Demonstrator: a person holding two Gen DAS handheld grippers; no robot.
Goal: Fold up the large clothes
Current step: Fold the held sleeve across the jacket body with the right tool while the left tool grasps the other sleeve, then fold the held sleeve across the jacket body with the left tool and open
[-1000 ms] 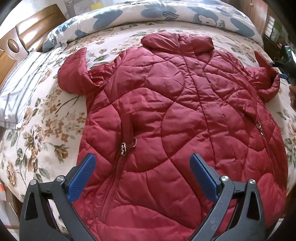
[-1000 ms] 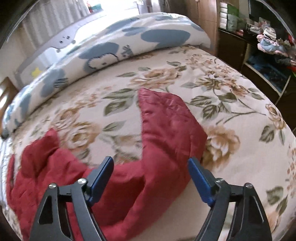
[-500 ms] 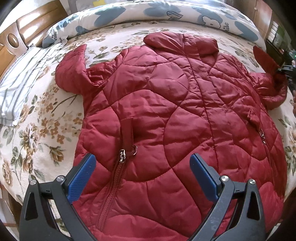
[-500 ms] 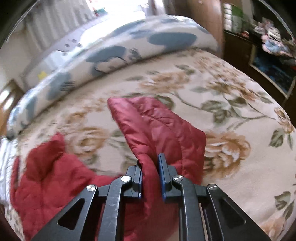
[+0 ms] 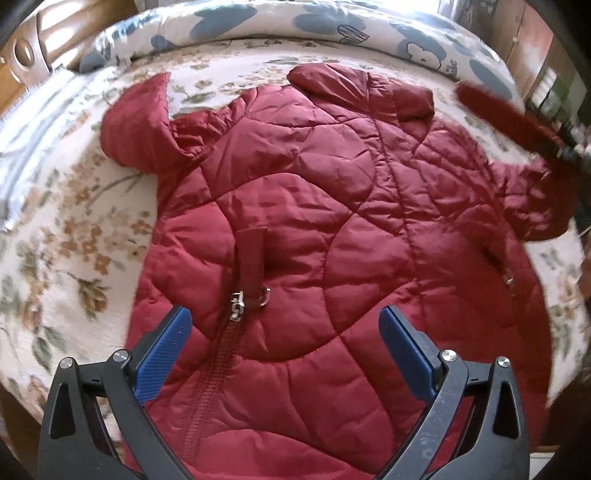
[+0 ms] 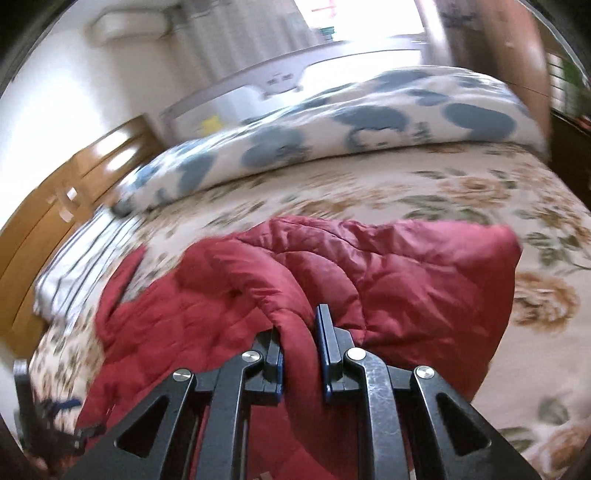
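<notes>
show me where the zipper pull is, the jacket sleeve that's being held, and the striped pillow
zipper pull [image 5: 236, 301]: left wrist view, on the metal tab at the top of the zipper.
jacket sleeve [image 6: 424, 273]: right wrist view, on the quilted cloth beyond the shut right claw [image 6: 300, 345].
striped pillow [image 6: 85, 254]: right wrist view, on its top face.

Bare floral bedspread [image 5: 74, 236] left of jacket [image 5: 314, 229]: free passage. Rolled duvet [image 5: 332, 26] blocks far edge; headboard [image 5: 33, 48] far left.
</notes>
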